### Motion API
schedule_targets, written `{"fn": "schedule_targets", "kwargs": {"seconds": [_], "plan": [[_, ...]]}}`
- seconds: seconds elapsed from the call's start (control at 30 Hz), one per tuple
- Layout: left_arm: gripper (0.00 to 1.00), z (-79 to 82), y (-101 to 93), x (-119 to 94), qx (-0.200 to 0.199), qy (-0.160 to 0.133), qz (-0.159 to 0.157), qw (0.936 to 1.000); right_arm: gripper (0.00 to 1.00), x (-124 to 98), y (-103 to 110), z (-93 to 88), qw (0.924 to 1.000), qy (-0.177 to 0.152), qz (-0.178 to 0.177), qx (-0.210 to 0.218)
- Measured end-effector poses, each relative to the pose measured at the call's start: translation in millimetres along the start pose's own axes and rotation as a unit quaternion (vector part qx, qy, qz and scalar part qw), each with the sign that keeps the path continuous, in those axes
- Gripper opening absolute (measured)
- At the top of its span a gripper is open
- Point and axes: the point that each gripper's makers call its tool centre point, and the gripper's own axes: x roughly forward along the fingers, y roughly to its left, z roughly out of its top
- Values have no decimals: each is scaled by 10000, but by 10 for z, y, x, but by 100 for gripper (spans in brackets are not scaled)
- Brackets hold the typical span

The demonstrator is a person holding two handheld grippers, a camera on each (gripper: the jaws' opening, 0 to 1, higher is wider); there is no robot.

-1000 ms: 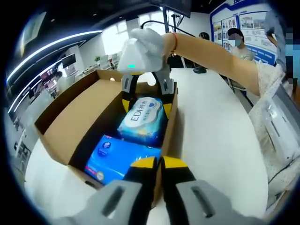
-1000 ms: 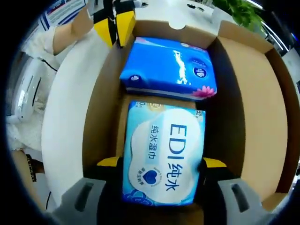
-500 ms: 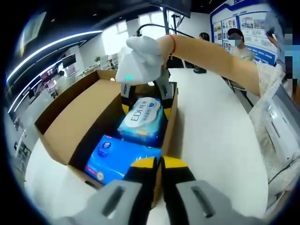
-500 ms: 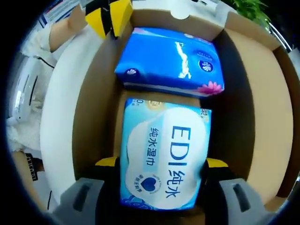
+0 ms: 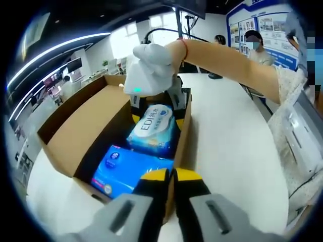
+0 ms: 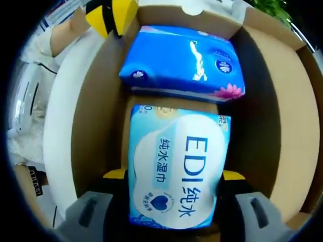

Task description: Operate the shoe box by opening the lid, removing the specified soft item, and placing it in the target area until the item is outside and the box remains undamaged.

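Box [image 5: 70, 136], count one: brown cardboard shoe box, lid open and folded out flat to one side, standing on a white table [image 5: 237, 146]. In the right gripper view the box [image 6: 98, 101] walls frame the contents.

Soft packs inside the box, count two, lying end to end and touching:
- Wipes [image 5: 154, 126], one pale blue pack with a white label reading "EDI"; lies flat on the box floor at the far end in the left gripper view. In the right gripper view the wipes [image 6: 174, 171] sit nearest the camera.
- Tissues [image 5: 131, 169], one darker blue pack, at the end of the box nearest the left gripper; in the right gripper view the tissues [image 6: 184, 60] lie beyond the wipes.

Grippers, count two, yellow-tipped:
- Left gripper [image 5: 170, 175]: jaws pressed together on the box's near wall, one jaw each side of the cardboard. It also appears at the top of the right gripper view [image 6: 112, 12].
- Right gripper [image 6: 172, 175]: jaws spread wide, one along each long side of the wipes, close against the pack; whether they squeeze it cannot be told. In the left gripper view it [image 5: 154, 103] reaches down into the far end, held by a white-gloved hand [image 5: 151, 58].

People in the background, count at least one, seated at the far edge of the table.
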Motion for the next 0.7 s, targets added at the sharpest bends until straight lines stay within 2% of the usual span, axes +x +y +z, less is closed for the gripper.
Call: {"fn": "schedule_targets", "kwargs": {"seconds": [0.7], "plan": [[4,5,4,-1,-21,-47,-5,10000,69,19,60,-5,10000,-9,59,4]]}}
